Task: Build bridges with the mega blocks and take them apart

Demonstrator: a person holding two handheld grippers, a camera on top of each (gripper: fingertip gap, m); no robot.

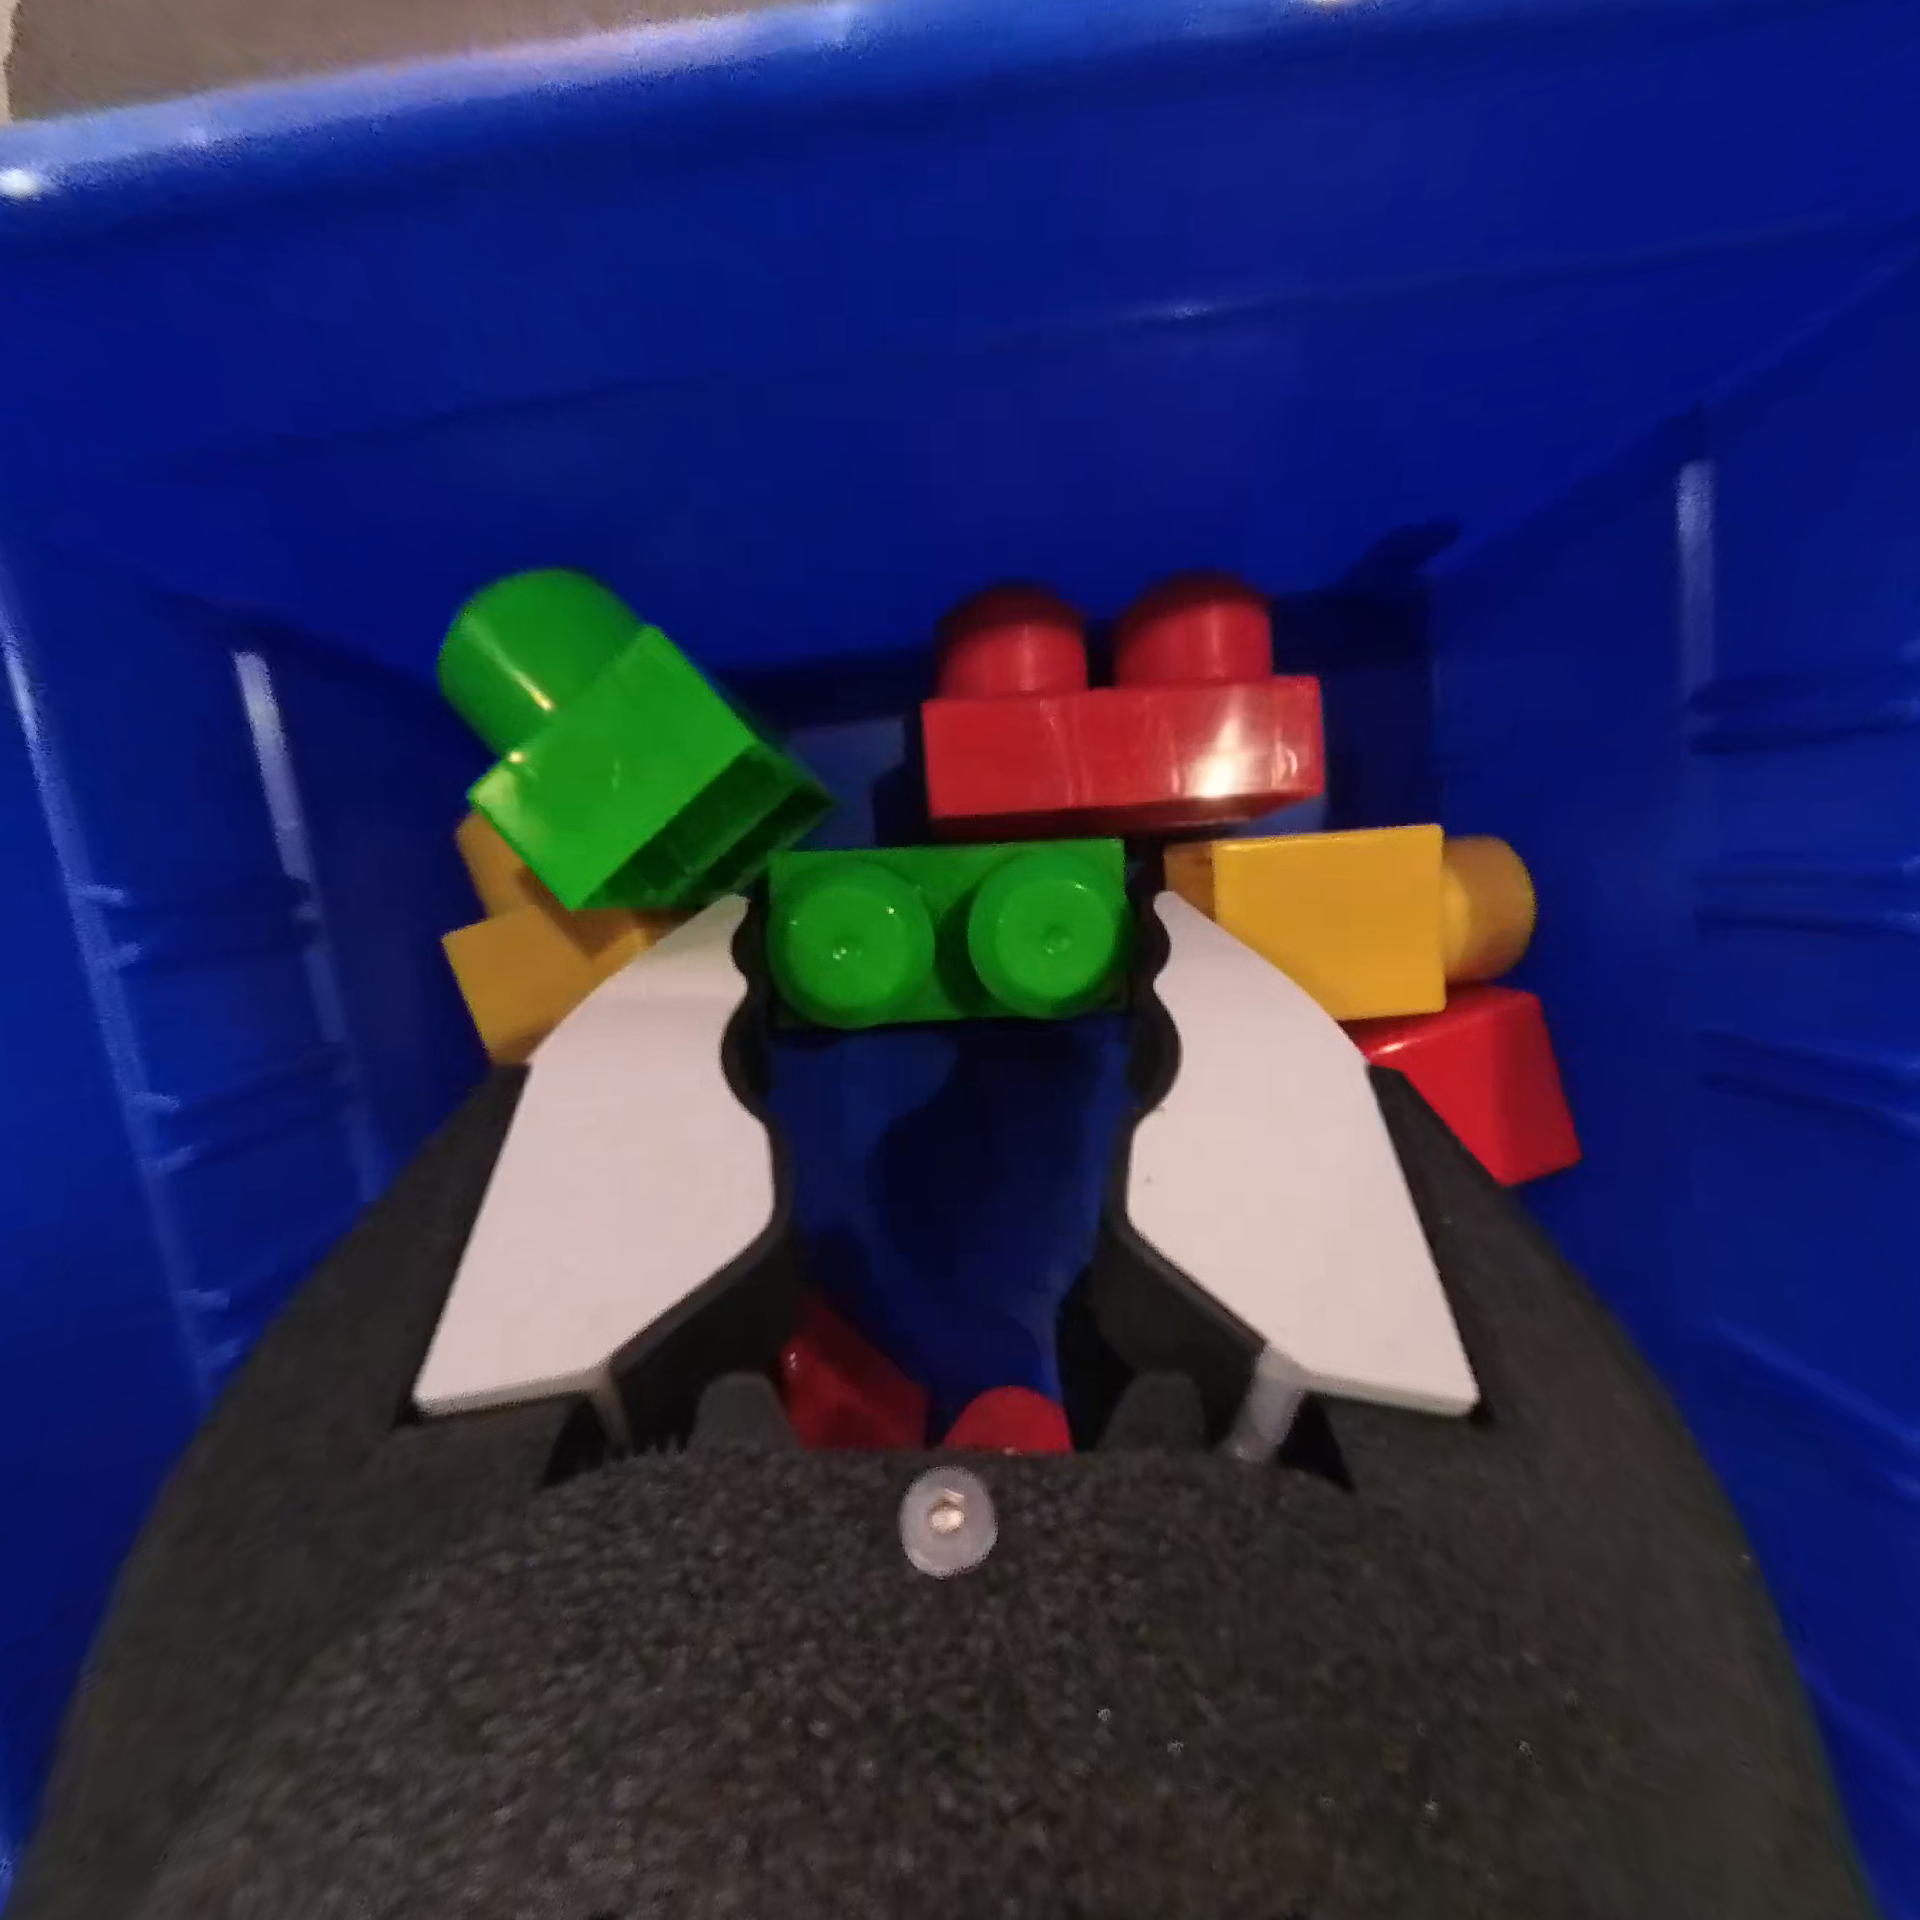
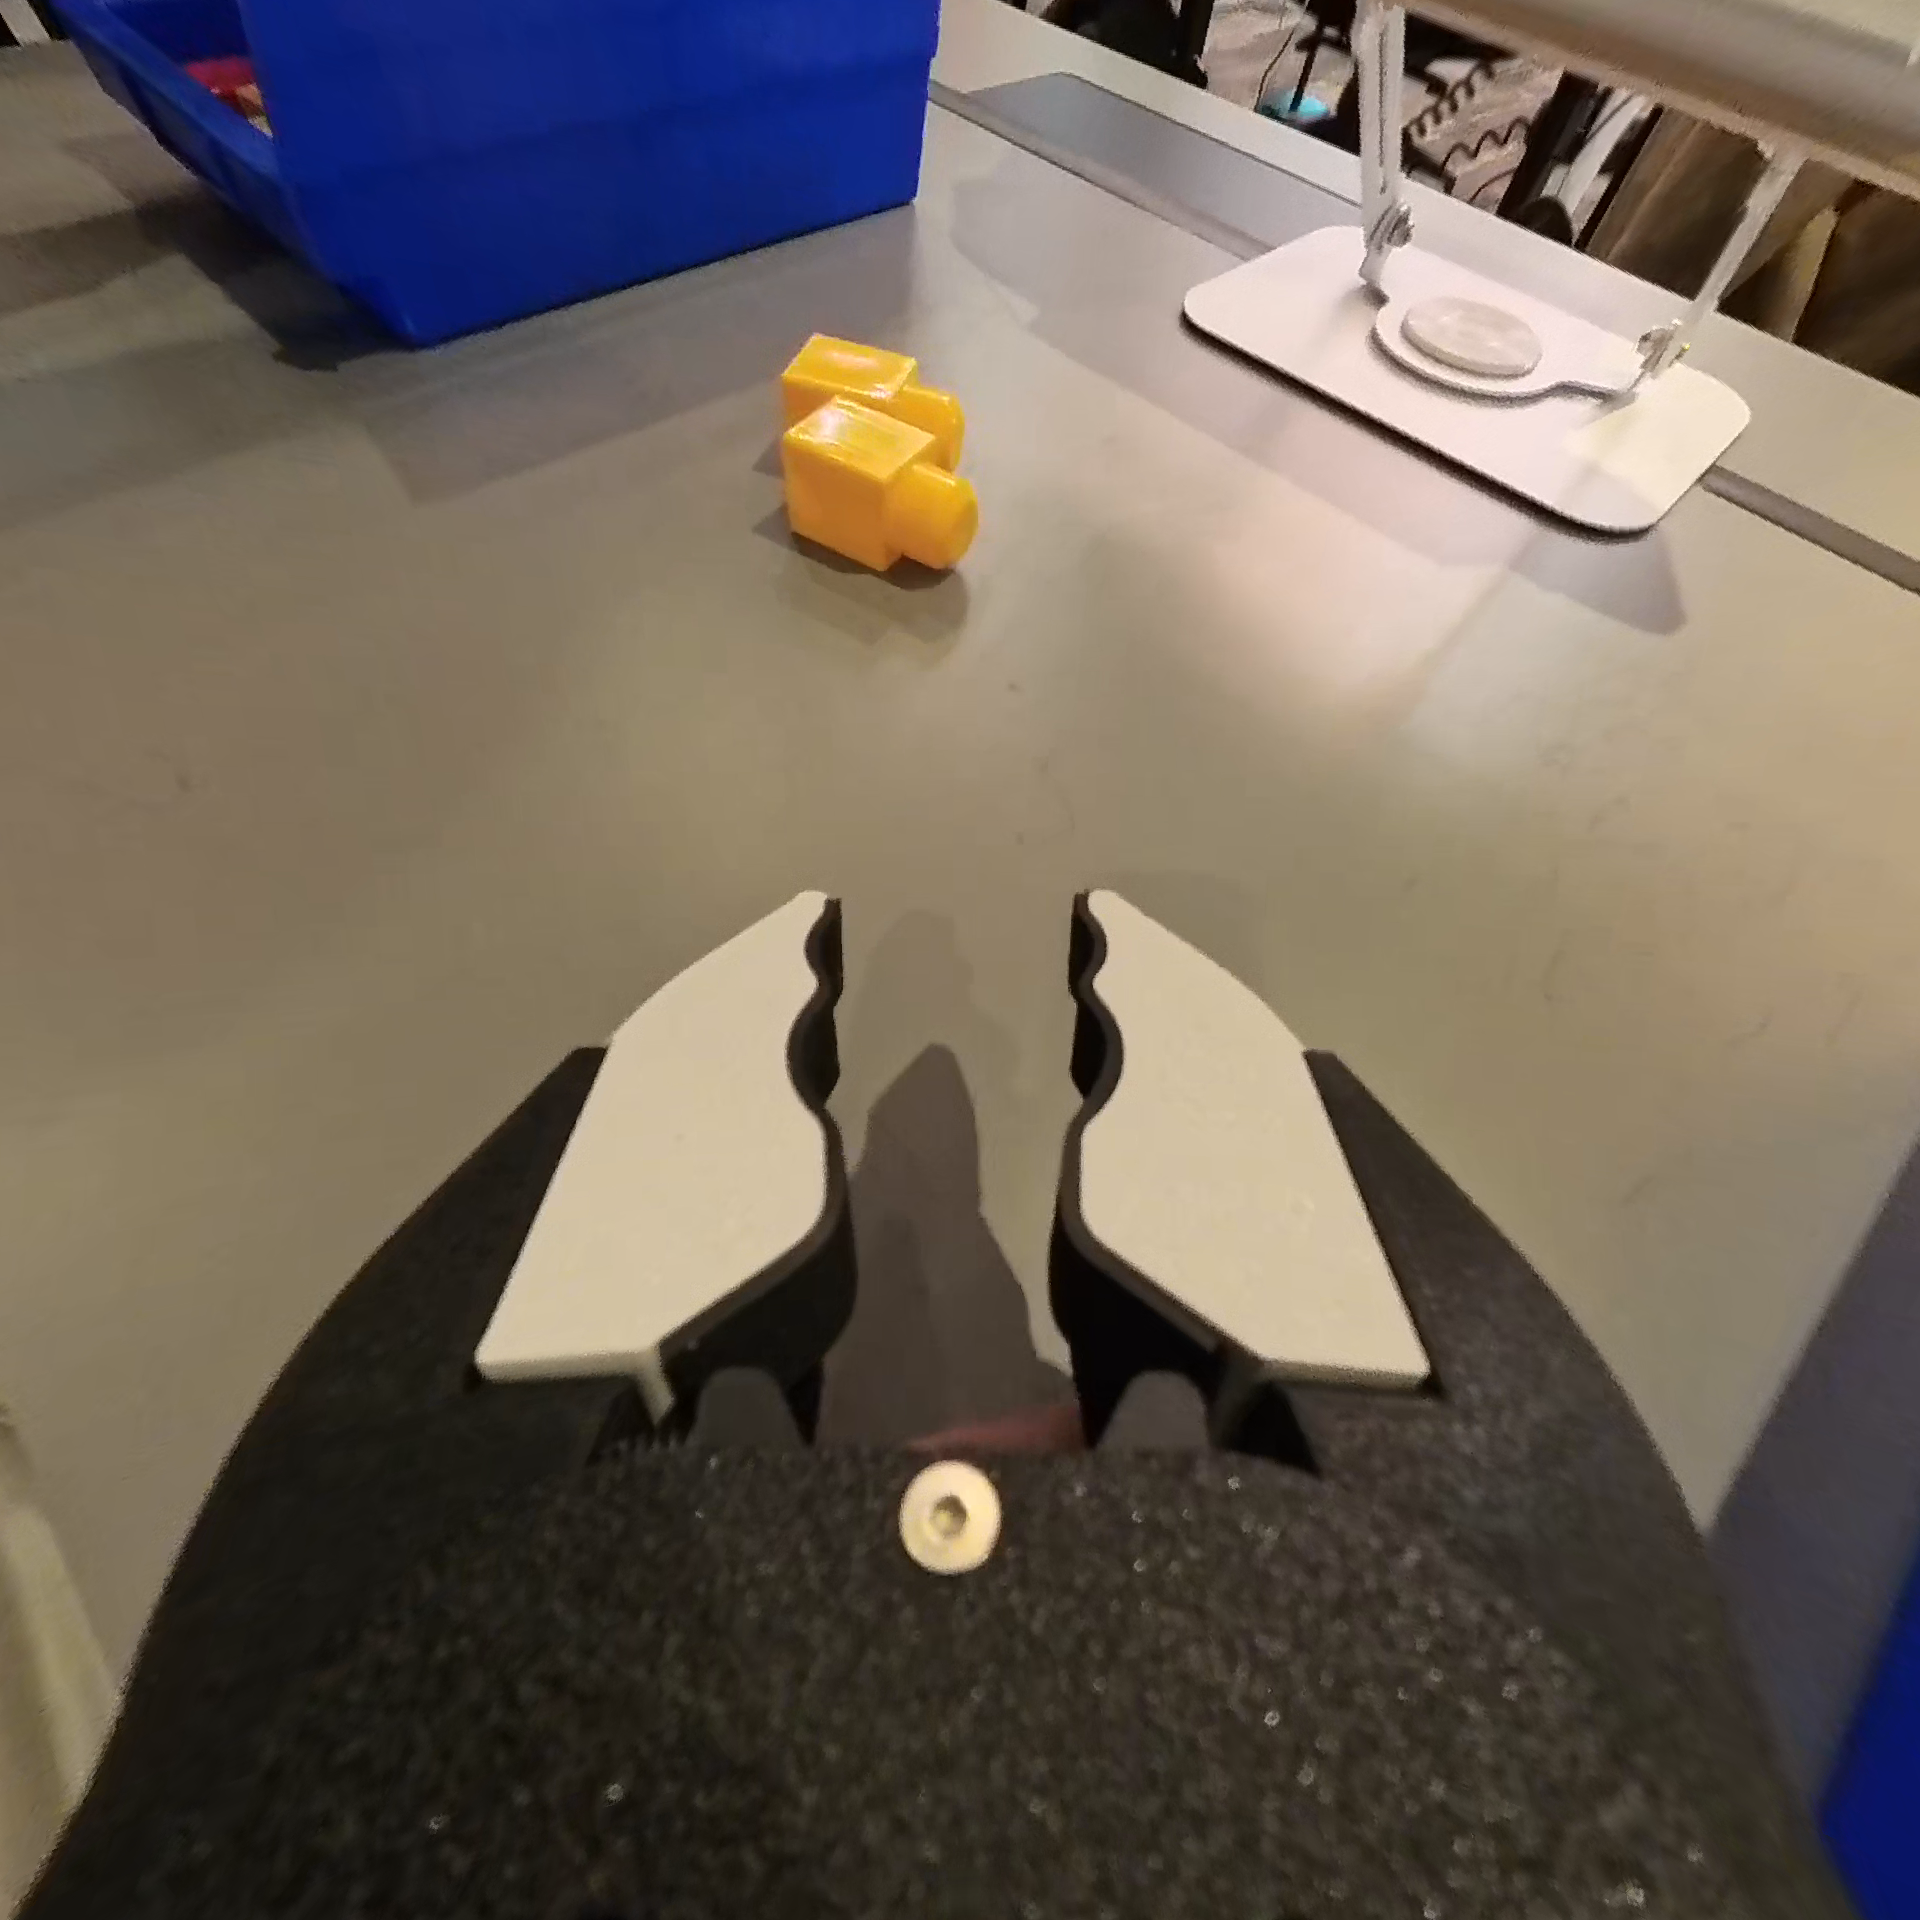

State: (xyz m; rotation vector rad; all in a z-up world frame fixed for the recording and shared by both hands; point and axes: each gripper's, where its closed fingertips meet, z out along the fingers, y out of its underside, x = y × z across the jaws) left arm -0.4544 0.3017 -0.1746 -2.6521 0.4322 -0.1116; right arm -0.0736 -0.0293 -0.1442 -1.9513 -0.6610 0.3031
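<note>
Our left gripper (image 1: 948, 935) pinches the green 2-stud block (image 1: 948, 935) mid-frame inside the blue bin (image 1: 935, 364). Risk: lifting w/ neighbours touching, so the red block (image 1: 1122, 748) above may snag or tumble. Right gripper (image 2: 956, 925) is parted, empty; yellow blocks (image 2: 873, 468) sit upper centre.

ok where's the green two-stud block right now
In the left wrist view, the green two-stud plastic block sits inside the blue plastic bin, between the left tongs' fingertips, just below a red two-stud block.

A green two-stud block (image 1: 948, 933) faces studs-forward among tumbled red, yellow and green blocks in a blue bin (image 1: 935, 364) — two yellow single-stud blocks (image 2: 878, 462) lie sideways together on the table.
</note>
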